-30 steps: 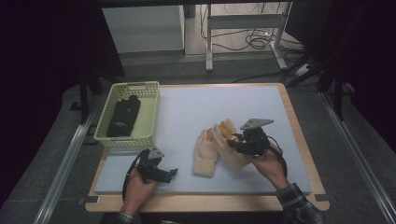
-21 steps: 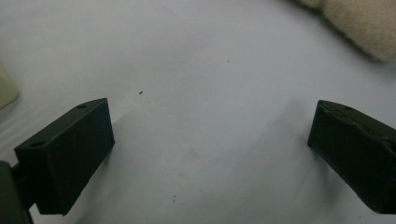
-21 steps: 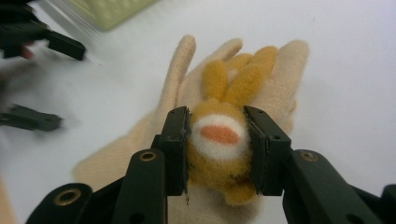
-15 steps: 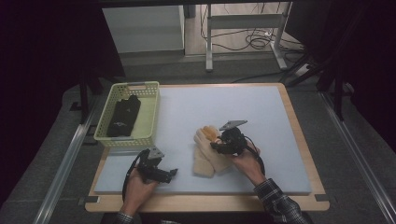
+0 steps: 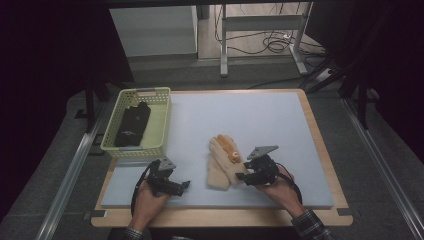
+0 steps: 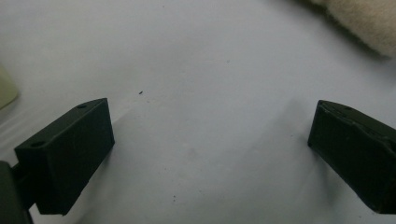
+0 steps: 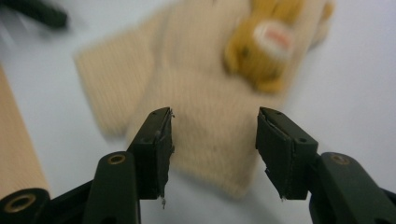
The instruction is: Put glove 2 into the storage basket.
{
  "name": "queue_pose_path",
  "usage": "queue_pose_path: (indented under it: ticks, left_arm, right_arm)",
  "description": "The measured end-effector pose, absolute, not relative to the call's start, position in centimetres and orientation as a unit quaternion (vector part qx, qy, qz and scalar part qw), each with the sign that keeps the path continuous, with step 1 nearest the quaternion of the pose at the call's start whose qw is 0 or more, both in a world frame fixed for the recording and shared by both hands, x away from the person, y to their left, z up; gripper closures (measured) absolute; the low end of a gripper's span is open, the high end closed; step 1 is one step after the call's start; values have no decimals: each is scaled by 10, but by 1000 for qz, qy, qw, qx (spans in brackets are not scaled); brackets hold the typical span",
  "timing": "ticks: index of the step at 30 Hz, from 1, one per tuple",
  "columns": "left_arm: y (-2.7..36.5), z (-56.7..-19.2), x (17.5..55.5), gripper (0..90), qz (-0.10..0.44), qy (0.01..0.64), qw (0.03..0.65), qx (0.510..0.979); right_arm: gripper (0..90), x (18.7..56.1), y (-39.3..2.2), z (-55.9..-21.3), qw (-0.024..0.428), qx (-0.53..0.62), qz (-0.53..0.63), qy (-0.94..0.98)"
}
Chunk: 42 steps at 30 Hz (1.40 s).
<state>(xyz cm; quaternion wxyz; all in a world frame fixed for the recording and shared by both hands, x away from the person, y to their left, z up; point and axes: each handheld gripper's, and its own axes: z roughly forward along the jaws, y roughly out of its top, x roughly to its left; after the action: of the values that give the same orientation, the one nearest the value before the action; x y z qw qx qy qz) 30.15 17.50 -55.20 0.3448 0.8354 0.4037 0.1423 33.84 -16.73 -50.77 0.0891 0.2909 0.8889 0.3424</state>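
The left hand-held gripper (image 5: 184, 185), black with two block jaws, lies low in the person's left hand (image 5: 149, 196), jaws spread wide. The right hand-held gripper (image 5: 241, 176), held in the right hand (image 5: 278, 189), has just been opening its jaws, nothing pinched between them.

right gripper (image 5: 243, 176): black, grey three-cornered plate | fingers (image 7: 154, 149): black, brass screws | cuff: plaid

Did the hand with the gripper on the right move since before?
Yes. In the high view the right gripper has come toward the table's near edge and down to the cream gloves. Its jaws have just been opening, nothing clamped between them.
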Motion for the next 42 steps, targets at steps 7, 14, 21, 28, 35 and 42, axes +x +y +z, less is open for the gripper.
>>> queue_pose_path:
  ticks: [7, 14, 21, 28, 35, 42]
  left_arm:
    - [175, -552, 302, 5, 142, 404, 345, 835]
    - [174, -552, 301, 5, 142, 406, 347, 833]
    - [175, -552, 301, 5, 142, 405, 346, 834]
    - [175, -552, 301, 5, 142, 405, 346, 834]
    - [175, -552, 301, 6, 143, 404, 345, 835]
    - [178, -546, 298, 11, 142, 401, 344, 837]
  right_arm:
    - [802, 332, -169, -516, 105, 285, 343, 889]
    - [805, 327, -168, -484, 96, 284, 375, 877]
    - [730, 319, -129, -471, 66, 265, 372, 887]
    - [533, 313, -130, -479, 55, 260, 381, 885]
    - [740, 323, -170, -498, 47, 299, 371, 878]
    - [745, 319, -133, -522, 22, 271, 376, 886]
